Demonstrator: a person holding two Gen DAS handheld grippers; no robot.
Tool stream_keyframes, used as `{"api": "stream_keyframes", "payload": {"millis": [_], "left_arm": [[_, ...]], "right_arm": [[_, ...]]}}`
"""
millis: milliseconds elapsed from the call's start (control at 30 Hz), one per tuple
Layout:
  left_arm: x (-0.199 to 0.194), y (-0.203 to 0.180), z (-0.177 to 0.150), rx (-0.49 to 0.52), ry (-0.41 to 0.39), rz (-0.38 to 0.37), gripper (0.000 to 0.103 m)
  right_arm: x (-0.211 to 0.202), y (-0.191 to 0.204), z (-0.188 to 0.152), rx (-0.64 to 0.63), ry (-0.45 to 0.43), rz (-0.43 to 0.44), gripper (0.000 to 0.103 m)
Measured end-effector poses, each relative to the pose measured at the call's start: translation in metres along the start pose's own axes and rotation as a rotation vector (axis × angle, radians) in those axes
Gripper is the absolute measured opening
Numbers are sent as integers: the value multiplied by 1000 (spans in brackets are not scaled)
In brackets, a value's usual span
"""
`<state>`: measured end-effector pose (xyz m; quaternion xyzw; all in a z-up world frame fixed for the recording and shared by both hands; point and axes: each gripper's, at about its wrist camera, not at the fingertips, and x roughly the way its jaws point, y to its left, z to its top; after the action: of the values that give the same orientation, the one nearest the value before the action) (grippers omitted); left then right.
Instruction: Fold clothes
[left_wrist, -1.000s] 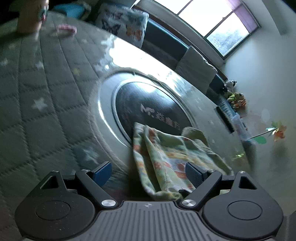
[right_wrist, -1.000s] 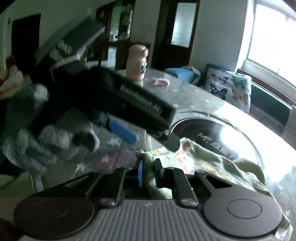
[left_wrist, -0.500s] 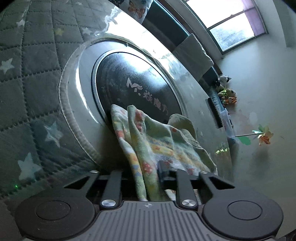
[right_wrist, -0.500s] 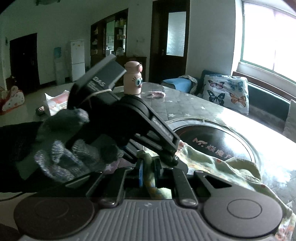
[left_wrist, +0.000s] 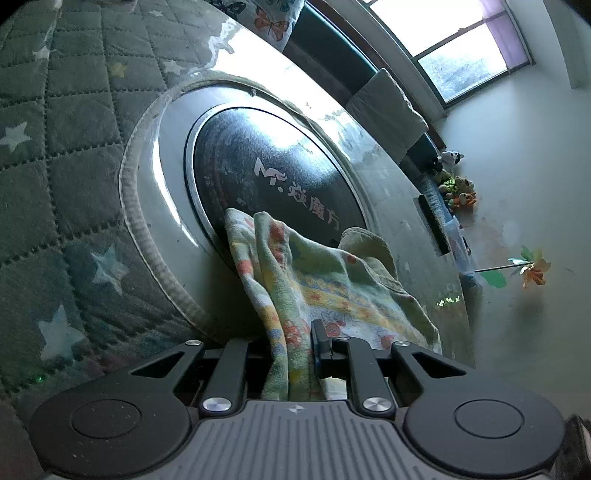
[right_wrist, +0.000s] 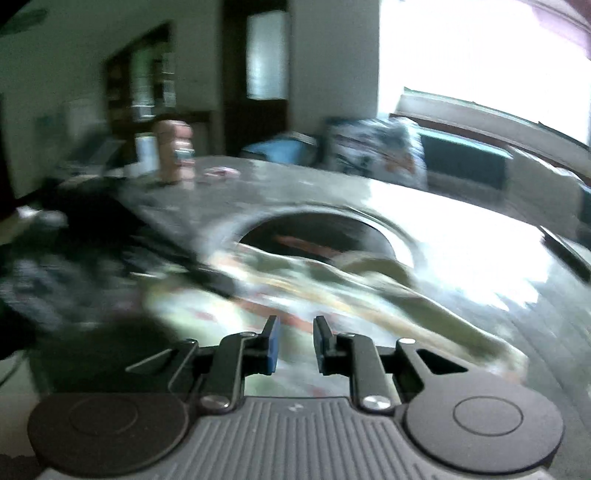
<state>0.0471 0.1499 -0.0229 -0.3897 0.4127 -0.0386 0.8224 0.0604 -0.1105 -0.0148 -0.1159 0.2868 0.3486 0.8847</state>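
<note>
left gripper (left_wrist: 295, 347) clamped on flowery garment (left_wrist: 325, 284) over black round hob (left_wrist: 273, 177); right gripper (right_wrist: 295, 343) jaws just opening, nothing pinched, view blurry

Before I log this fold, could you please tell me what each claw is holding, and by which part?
The left claw pinches the floral garment by a bunched edge nearest the camera. The right claw has just been opening; nothing sits between its pads.

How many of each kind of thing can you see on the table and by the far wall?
Patterned garment: 1
Round black hotplate: 1
Pink bottle: 1
Butterfly cushion: 1
Pinwheel: 1
Total: 5
</note>
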Motion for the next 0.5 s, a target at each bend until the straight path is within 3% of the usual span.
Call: {"api": "stream_keyframes", "payload": {"millis": [100,267,500], "left_arm": [[4,-3,0,3,-1,7,16],[4,-4,0,11,-2,15,16],[6,-7,0,26,-1,27,16]], "right_arm": [[9,-27,-8,59,35,-90,19],[19,-64,-19,133,67,-155,19],[15,-95,-27,203,64,-258,30]]}}
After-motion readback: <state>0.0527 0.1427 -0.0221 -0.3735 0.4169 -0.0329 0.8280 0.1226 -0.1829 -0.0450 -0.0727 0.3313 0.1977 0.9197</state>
